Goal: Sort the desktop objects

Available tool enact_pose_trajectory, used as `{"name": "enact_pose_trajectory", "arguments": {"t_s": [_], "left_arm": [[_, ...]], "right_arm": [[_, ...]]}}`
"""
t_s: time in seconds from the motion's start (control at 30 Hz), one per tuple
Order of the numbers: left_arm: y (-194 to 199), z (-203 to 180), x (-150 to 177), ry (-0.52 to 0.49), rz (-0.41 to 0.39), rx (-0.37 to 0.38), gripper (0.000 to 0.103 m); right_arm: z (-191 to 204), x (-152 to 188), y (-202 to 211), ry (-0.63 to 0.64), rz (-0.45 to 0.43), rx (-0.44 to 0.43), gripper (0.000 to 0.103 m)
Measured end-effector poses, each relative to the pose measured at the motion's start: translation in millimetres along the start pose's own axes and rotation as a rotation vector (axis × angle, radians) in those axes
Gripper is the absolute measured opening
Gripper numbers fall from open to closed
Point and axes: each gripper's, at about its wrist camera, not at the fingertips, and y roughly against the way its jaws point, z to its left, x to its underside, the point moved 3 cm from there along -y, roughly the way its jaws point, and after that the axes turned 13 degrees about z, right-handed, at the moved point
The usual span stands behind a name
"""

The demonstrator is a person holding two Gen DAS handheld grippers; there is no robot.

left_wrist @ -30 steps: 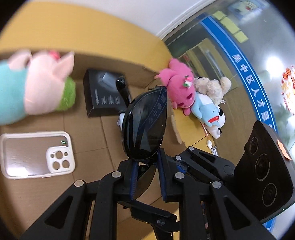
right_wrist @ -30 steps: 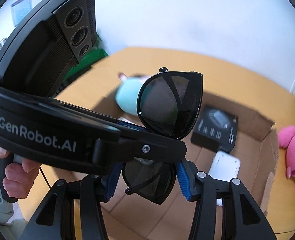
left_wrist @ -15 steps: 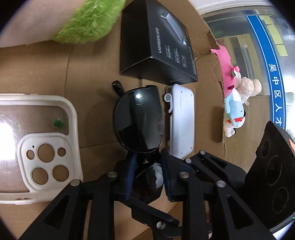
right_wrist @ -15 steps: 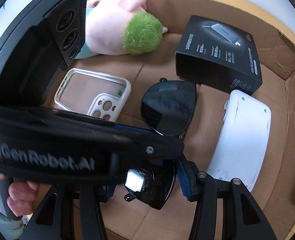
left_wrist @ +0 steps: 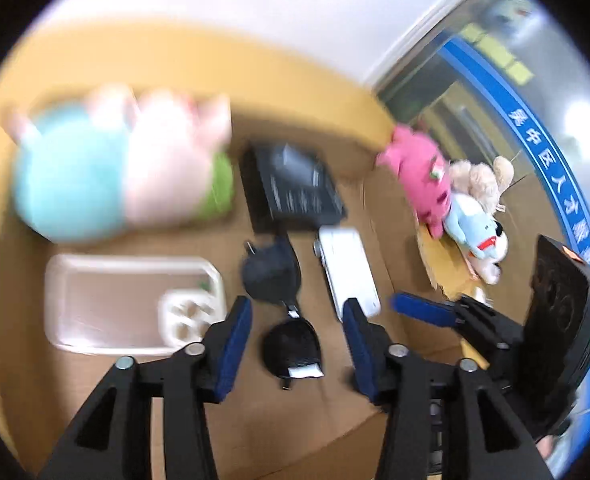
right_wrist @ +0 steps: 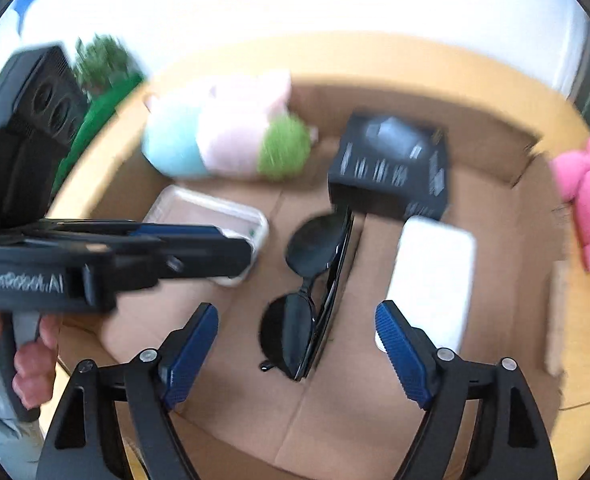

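Observation:
Black sunglasses point(left_wrist: 281, 308) lie on the floor of a cardboard box point(right_wrist: 495, 168); they also show in the right wrist view point(right_wrist: 311, 292). My left gripper point(left_wrist: 297, 324) is open above them, holding nothing. My right gripper point(right_wrist: 297, 340) is open too, above the near lens. A clear phone case point(left_wrist: 131, 304), a black carton point(left_wrist: 295, 188), a white flat case point(left_wrist: 349, 276) and a pink, teal and green plush point(left_wrist: 119, 168) also lie in the box. Both views are blurred.
A pink plush point(left_wrist: 423, 176), a beige plush point(left_wrist: 479, 176) and a blue-and-white dog plush point(left_wrist: 479, 236) lie outside the box at the right on the yellow table point(left_wrist: 255, 60). The left gripper's body point(right_wrist: 95, 260) crosses the right wrist view.
Both grippers held the sunglasses above the box, lowered them to the box floor, then opened and pulled back. The sunglasses now lie free between the phone case and the white case.

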Motion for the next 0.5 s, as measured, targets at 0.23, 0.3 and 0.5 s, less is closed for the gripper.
{"name": "enact_pose_trajectory", "arguments": {"t_s": [0.23, 0.3, 0.5], "left_arm": [[64, -25, 77, -0.108, -0.407, -0.34, 0.082], [54, -22, 97, -0.095, -0.433, -0.4, 0.082], [18, 4, 127, 0.001, -0.445, -0.599, 0.082]], "right_arm": [[40, 90, 67, -0.011, -0.336, 0.109, 0.103], [46, 95, 75, -0.041, -0.401, 0.142, 0.103], [34, 129, 62, -0.138, -0.508, 0.202, 0.103]]}}
